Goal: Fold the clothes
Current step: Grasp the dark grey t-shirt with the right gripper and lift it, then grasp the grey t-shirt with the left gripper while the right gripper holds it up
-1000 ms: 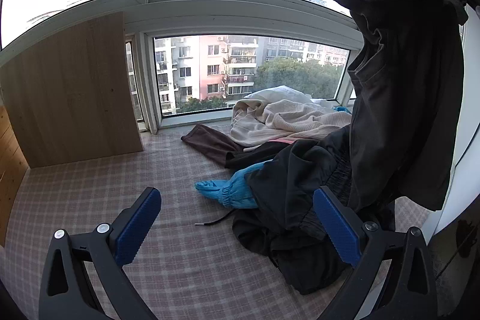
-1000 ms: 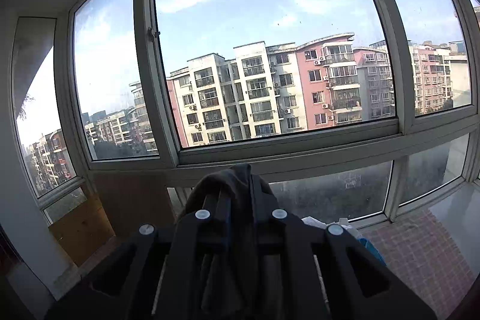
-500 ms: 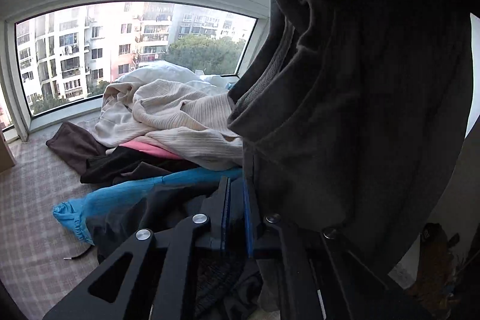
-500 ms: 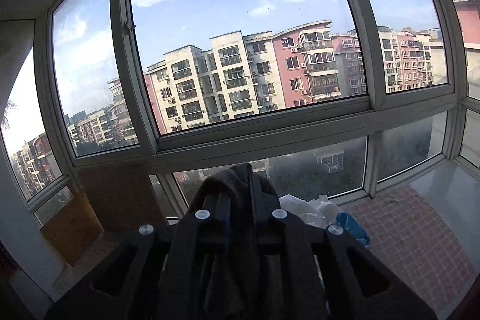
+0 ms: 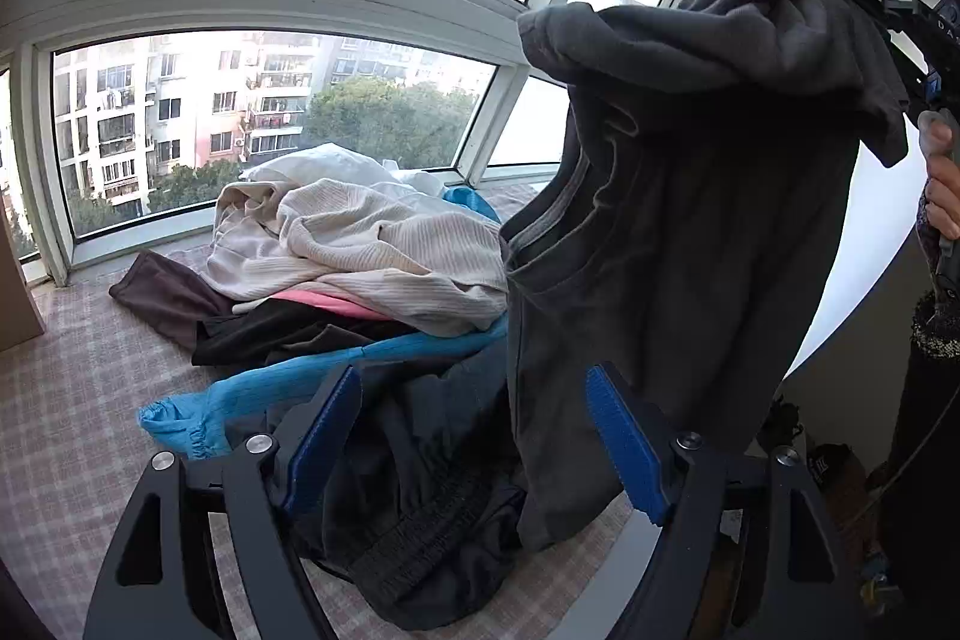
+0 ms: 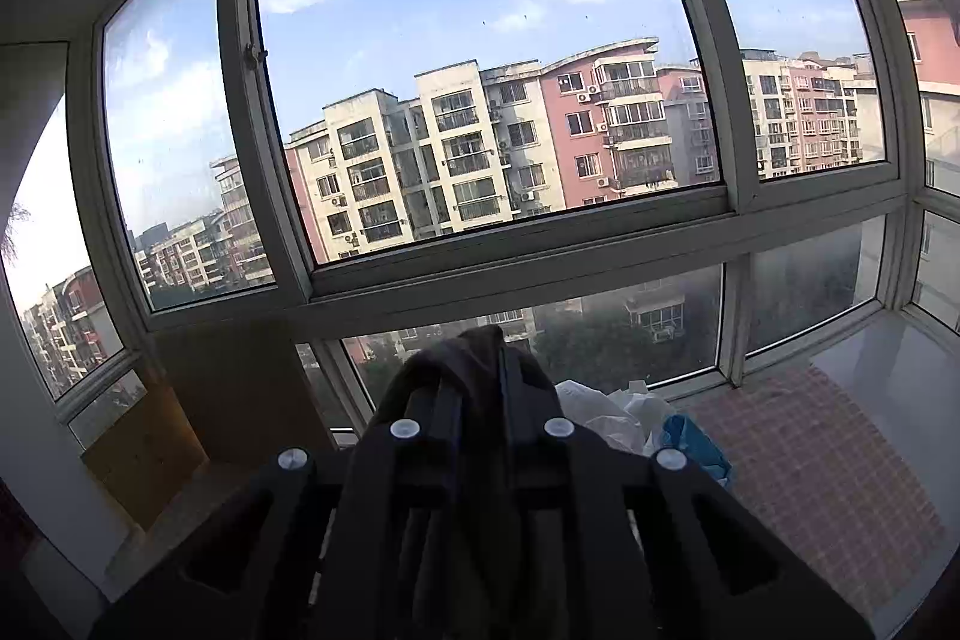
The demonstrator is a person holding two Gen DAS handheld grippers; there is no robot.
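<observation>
A dark grey shirt (image 5: 690, 232) hangs in the air on the right, held up by its top edge. My right gripper (image 6: 480, 370) is shut on that bunched fabric (image 6: 468, 436), high up and facing the window. My left gripper (image 5: 474, 448) is open, blue pads (image 5: 624, 448) spread wide, down by the shirt's lower part. The hem hangs in front of the right pad; I cannot tell whether they touch. Behind lies a pile of clothes: a cream sweater (image 5: 360, 244), a blue garment (image 5: 240, 400) and black trousers (image 5: 420, 490).
The pile rests on a checked mat (image 5: 78, 400) under a bay window (image 5: 270, 112). A wooden panel (image 6: 234, 388) stands at the left. A person's hand (image 5: 939, 184) holds the right gripper's handle at the far right, beside a white wall.
My left gripper was open, then shut close against the hanging shirt, and now stands open again, drawn back from it. My right gripper has kept its hold and stayed high.
</observation>
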